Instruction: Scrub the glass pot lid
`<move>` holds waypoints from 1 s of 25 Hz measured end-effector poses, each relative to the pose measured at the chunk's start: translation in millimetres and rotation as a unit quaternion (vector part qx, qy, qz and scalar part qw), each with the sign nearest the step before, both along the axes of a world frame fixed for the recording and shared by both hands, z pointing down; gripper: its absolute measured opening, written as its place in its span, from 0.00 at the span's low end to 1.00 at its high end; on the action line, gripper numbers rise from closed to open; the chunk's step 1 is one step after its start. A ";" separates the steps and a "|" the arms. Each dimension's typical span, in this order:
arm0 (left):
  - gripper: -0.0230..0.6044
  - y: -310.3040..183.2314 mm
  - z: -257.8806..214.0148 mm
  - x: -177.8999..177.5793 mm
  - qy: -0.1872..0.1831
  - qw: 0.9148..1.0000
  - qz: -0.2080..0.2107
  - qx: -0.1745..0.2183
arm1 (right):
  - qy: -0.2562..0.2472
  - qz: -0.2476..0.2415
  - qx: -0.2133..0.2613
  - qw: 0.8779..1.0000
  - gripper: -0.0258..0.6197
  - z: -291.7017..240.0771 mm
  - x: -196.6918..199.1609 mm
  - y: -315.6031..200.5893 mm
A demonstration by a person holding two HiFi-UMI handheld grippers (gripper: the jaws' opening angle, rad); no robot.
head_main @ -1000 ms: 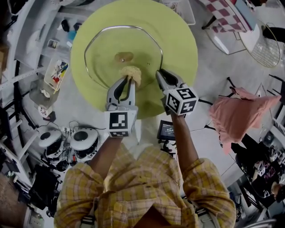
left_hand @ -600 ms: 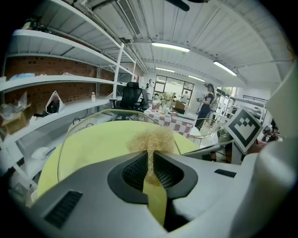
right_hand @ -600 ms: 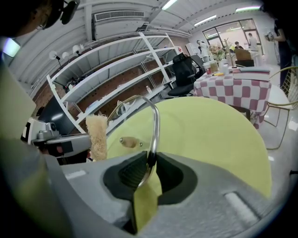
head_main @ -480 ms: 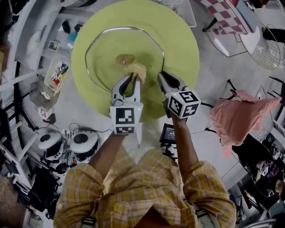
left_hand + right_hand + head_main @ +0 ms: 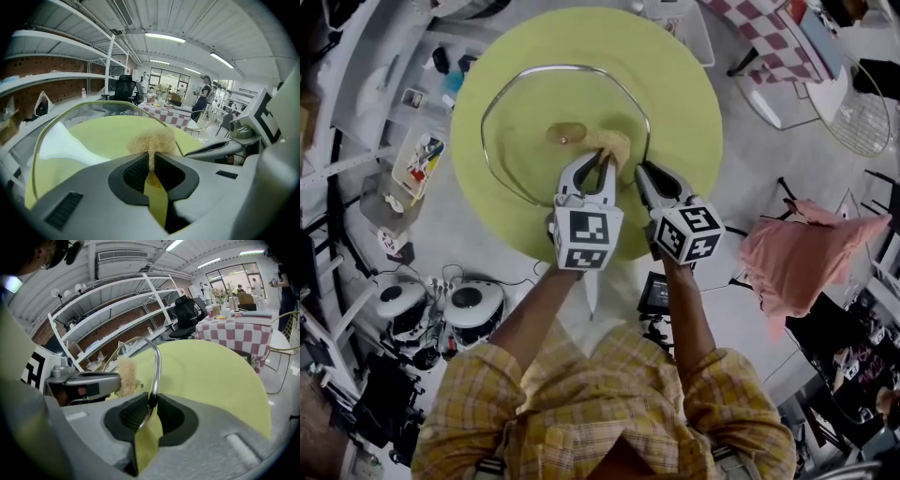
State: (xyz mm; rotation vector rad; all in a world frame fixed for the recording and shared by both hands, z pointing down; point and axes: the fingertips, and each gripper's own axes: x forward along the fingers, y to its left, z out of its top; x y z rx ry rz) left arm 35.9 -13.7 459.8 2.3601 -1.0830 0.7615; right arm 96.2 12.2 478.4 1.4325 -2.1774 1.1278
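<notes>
My left tongs [image 5: 598, 169], clamped on the tan scrubber [image 5: 615, 145], have carried it from beside the knob [image 5: 565, 133] toward the right rim. My right tongs [image 5: 645, 171] have just tightened on the rim of the glass pot lid [image 5: 520, 122], which rests on the green table [image 5: 680, 89]. Judgement: scrubbing is now progressing outward to the edge.

You stand in an open-plan workshop hall. White metal shelving [image 5: 108, 310] lines a brick wall [image 5: 56, 91] on the left, and strip lights [image 5: 161, 37] run along the panelled ceiling. Far off stand an office chair [image 5: 186, 315], a checked-cloth table [image 5: 239, 336] and glazed partitions [image 5: 168, 77]. Cabled equipment [image 5: 469, 300] sits on the grey floor [image 5: 750, 159] near you.
</notes>
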 end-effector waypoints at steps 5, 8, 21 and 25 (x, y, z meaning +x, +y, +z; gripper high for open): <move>0.10 -6.9 12.4 7.0 0.009 1.000 -0.009 -0.022 | 0.002 0.001 0.007 1.000 0.13 -0.3 0.6 -0.5; 0.10 -20.3 13.9 9.8 0.013 1.000 -0.008 -0.020 | 0.007 -0.001 0.012 1.000 0.13 1.3 0.6 -0.6; 0.10 -38.1 10.8 6.9 0.014 1.000 -0.008 -0.011 | 0.017 -0.005 0.026 1.000 0.13 0.9 1.2 -5.5; 0.10 -48.6 8.3 -0.4 0.016 1.000 -0.024 -0.006 | 0.015 -0.007 0.025 1.000 0.13 -0.1 0.8 -8.2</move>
